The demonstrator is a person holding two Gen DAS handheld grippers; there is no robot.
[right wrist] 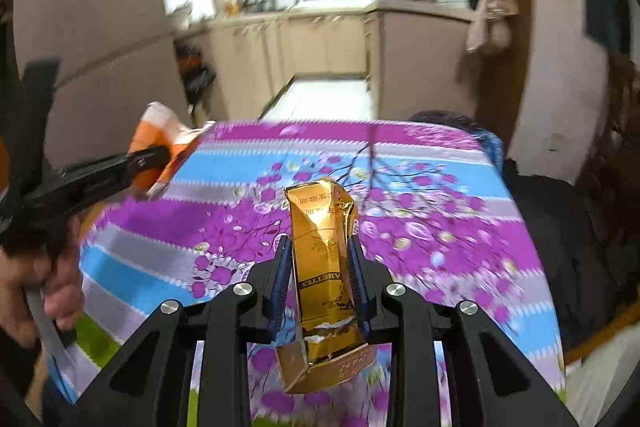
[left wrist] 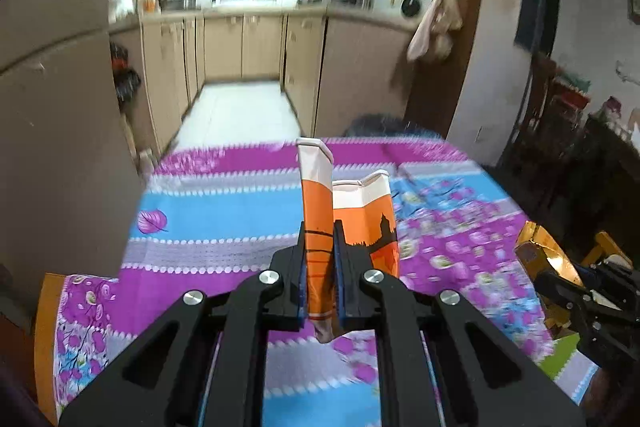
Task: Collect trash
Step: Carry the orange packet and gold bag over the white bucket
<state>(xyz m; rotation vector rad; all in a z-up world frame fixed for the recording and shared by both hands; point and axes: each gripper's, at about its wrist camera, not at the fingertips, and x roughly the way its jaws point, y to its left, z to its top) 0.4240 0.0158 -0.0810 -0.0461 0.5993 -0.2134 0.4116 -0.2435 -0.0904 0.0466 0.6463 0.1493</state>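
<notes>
Two crushed packs, left fingers (left wrist: pixel 319 267) pinching orange carton (left wrist: pixel 320 211), right fingers (right wrist: pixel 320 283) pinching gold box (right wrist: pixel 324 267).

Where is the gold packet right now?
The gold packet sits clamped in the right gripper, centre of the right wrist view, above the floral tablecloth.

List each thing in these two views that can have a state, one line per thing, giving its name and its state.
Left tool: shut on the orange carton, lifted clear of the table.
Orange carton: crumpled, top torn open, held upright.
Right tool: shut on the gold pack.
Gold pack: crushed, torn near its base, held above the tablecloth.
Tablecloth: spread flat over the table.
</notes>
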